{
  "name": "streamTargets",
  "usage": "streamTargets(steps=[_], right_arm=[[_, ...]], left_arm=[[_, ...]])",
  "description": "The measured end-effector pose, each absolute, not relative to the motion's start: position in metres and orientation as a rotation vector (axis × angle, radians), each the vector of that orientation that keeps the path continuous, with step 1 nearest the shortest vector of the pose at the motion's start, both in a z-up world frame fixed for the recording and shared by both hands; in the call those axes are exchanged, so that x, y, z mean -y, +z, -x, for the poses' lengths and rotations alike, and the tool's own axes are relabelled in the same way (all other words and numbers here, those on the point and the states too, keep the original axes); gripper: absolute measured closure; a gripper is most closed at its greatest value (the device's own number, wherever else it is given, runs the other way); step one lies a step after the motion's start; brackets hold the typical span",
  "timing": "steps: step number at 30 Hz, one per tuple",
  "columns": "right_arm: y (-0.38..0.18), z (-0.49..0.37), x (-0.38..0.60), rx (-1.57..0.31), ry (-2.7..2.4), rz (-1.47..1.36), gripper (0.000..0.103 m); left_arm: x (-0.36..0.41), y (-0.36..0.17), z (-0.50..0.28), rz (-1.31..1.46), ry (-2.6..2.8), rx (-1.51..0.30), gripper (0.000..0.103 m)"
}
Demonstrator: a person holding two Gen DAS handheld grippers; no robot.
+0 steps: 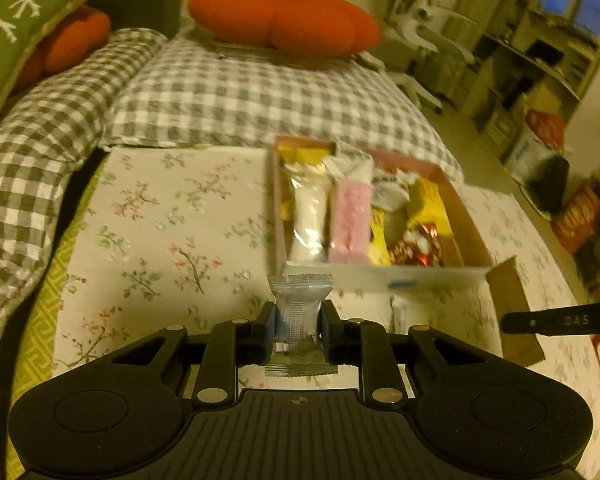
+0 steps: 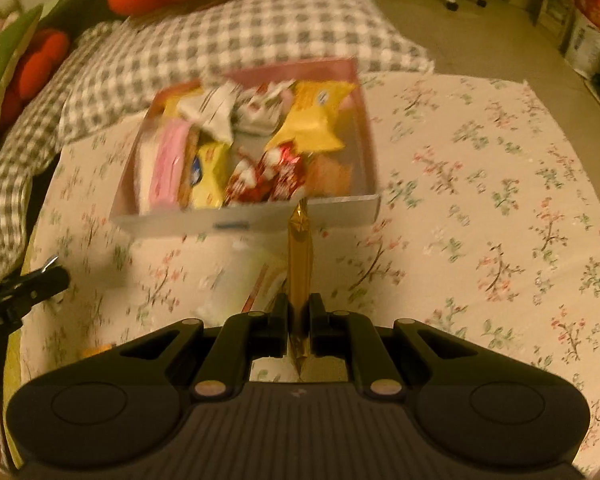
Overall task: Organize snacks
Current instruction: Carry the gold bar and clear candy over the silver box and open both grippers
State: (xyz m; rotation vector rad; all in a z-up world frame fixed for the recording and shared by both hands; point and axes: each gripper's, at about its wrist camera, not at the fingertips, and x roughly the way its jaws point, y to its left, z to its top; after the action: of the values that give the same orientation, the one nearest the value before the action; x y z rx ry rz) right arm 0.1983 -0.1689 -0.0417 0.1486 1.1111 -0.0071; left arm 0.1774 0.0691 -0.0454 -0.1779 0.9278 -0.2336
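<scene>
Left gripper point(image 1: 298, 326) is held level just short of the snack box point(image 1: 436, 276), fingers pointed at its near-left corner; the jaws are pinched on a clear-wrapped snack point(image 1: 300, 312) that stands upright between them. The wrapper's top seam is seen just below the box's near wall, not touching it as far as can be told; its contents cannot be made out. The box sits on the floral cloth point(image 1: 160, 220) and is packed with a white packet point(image 1: 308, 216), a pink packet point(image 1: 350, 220), yellow packets point(image 1: 430, 204) and red-foil sweets point(image 1: 416, 246); print is blurred, labels unreadable. A brown flap point(image 1: 516, 308) hangs off the box's near-right corner, partly crossed by the other tool's black finger at the frame's right edge. Right gripper point(image 2: 299, 320) is likewise held level facing the box's near wall, toward its right end; the jaws are pressed onto a thin gold-wrapped stick point(image 2: 299, 264), gripped near its lower end. The stick's tip overlaps the box's near rim in view; contact cannot be confirmed. A loose packet point(image 2: 266, 284) lies on the cloth just left of the stick, smeared by blur.
</scene>
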Motion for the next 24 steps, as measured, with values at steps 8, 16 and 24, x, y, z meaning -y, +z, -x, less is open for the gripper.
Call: streamTargets(steps=[8, 16, 24], right_arm=[[-0.023, -0.226, 0.185, -1.008, -0.032, -0.225, 0.095], [-0.028, -0.252, 0.206, -0.947, -0.086, -0.230, 0.095], [-0.042, -0.276, 0.199, -0.954, -0.089, -0.099, 0.094]], left_arm=[[-0.051, -0.036, -0.202, 0.313, -0.269, -0.864, 0.083], [-0.024, -0.050, -0.235, 0.397, -0.296, -0.838, 0.083], [0.012, -0.064, -0.256, 0.411, -0.330, -0.839, 0.083]])
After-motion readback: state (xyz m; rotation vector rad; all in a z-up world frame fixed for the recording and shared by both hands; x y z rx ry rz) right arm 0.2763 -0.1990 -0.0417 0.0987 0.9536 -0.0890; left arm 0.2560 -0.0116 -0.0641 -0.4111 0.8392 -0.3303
